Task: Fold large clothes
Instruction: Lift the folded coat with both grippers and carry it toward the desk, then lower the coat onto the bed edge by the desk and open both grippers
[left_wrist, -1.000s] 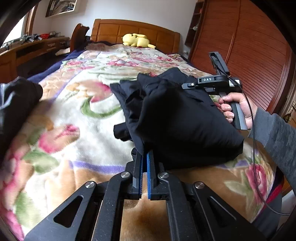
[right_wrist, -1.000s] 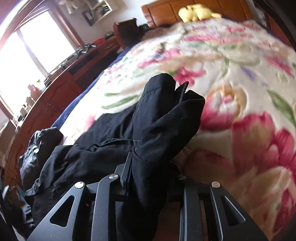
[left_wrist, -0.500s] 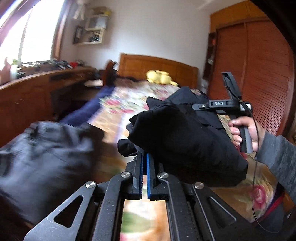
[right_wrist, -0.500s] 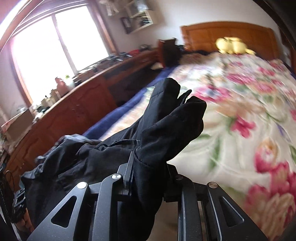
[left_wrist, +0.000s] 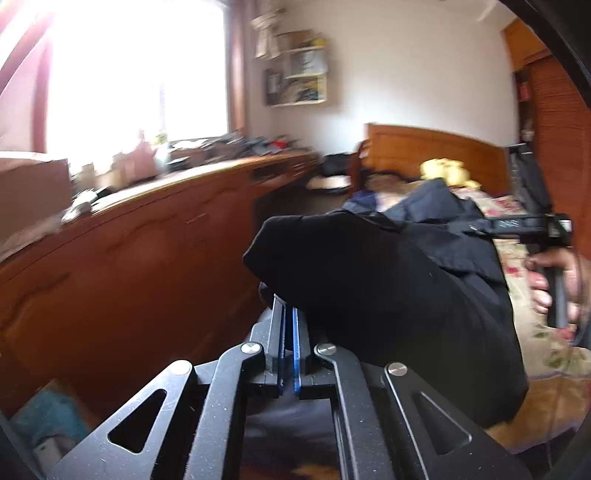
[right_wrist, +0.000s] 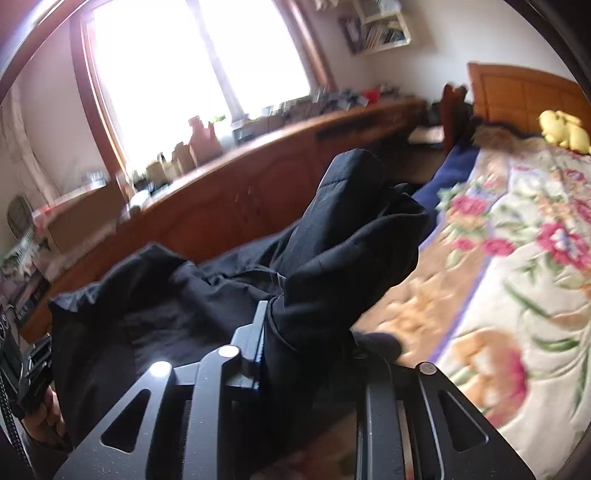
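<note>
While both grippers carry the black jacket (left_wrist: 399, 295) up off the bed (right_wrist: 517, 280), the job is to keep it from slipping or bunching. The left gripper (left_wrist: 289, 332) has its blue pads pressed almost together, and an edge of the jacket seems to run in between them, though the cloth hides the tips. The right gripper (right_wrist: 306, 332) is closed on a thick bunch of the same jacket, and its jaws have just been opening a little, with the cloth between them. That grip looks like the weaker one, so I think it should squeeze tight again. It would help to hold the two grippers level with each other and pull them apart a bit, so the jacket hangs flat. Then it can be laid down smooth for the next fold.

Down below, the bed has a soft flowery blanket (right_wrist: 535, 206), so the jacket may sink in and wrinkle. A yellow plush toy (right_wrist: 563, 131) sits up by the wooden headboard (left_wrist: 436, 155). Beside the bed runs a long wooden cabinet (left_wrist: 129, 266) with lots of small things on top, under a bright window (right_wrist: 192, 66).
</note>
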